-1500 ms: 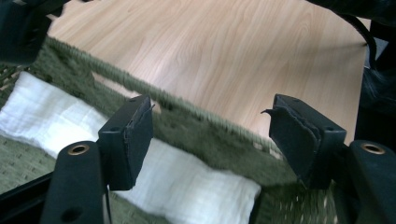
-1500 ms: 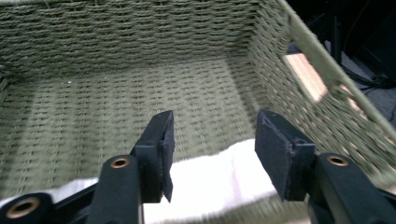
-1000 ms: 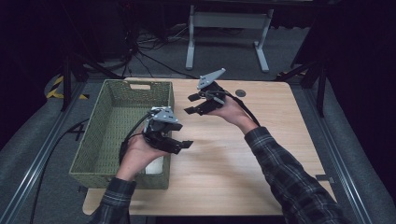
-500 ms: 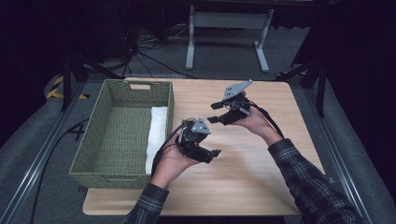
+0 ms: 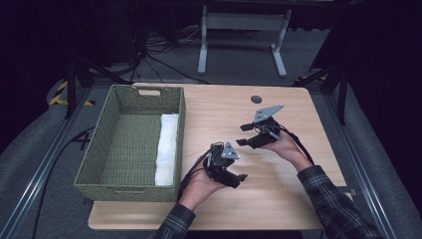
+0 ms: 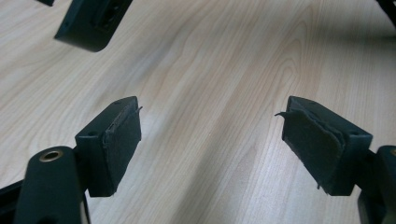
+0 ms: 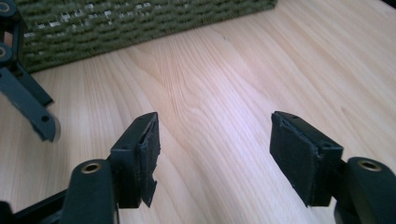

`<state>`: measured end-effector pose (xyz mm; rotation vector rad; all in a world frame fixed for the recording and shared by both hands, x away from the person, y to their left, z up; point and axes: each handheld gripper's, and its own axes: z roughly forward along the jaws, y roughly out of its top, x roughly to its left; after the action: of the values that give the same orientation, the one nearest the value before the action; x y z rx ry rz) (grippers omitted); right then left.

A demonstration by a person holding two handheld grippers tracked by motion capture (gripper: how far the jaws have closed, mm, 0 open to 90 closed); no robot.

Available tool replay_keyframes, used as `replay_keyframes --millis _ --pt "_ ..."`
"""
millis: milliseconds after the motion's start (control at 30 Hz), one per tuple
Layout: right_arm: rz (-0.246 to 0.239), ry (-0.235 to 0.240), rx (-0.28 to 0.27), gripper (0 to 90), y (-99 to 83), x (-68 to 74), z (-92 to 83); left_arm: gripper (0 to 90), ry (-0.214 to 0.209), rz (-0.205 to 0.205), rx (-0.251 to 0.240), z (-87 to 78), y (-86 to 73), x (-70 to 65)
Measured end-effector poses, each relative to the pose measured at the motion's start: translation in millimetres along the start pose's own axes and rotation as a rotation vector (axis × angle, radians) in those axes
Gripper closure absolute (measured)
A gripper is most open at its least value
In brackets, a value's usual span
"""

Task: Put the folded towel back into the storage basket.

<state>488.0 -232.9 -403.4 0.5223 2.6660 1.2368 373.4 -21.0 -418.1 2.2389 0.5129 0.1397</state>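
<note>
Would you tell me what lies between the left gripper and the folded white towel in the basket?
The basket's woven right wall, in the high view, stands between the left gripper and white towel.

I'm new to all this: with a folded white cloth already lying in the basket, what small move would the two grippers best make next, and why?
Probably settle onto the bare table and rest. The white cloth lies inside the basket, and the left gripper and right gripper, jaws just opening, hold nothing over the wood.
</note>
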Motion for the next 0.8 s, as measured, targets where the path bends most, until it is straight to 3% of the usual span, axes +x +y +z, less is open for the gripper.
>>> replay_keyframes --millis 200,367,567,700,800 --pt "0.031 -0.045 0.013 32.4 -28.6 2.1 -10.5 18.1 0.002 -0.006 -0.009 10.9 -11.8 1.4" --pt "0.049 -0.105 0.028 32.0 -49.4 9.6 -16.9 16.1 0.039 -0.01 -0.006 19.0 -22.8 3.8" --pt "0.099 -0.141 0.065 28.2 -79.5 18.4 -24.1 15.1 0.058 -0.009 0.046 32.6 -32.6 4.5" --pt "0.101 -0.175 0.072 24.8 -92.6 21.8 -29.7 14.3 0.073 -0.002 0.08 38.8 -34.7 4.7" --pt "0.118 -0.183 0.096 21.0 -103.9 22.4 -31.8 11.8 0.069 -0.005 0.067 41.6 -36.0 3.6"
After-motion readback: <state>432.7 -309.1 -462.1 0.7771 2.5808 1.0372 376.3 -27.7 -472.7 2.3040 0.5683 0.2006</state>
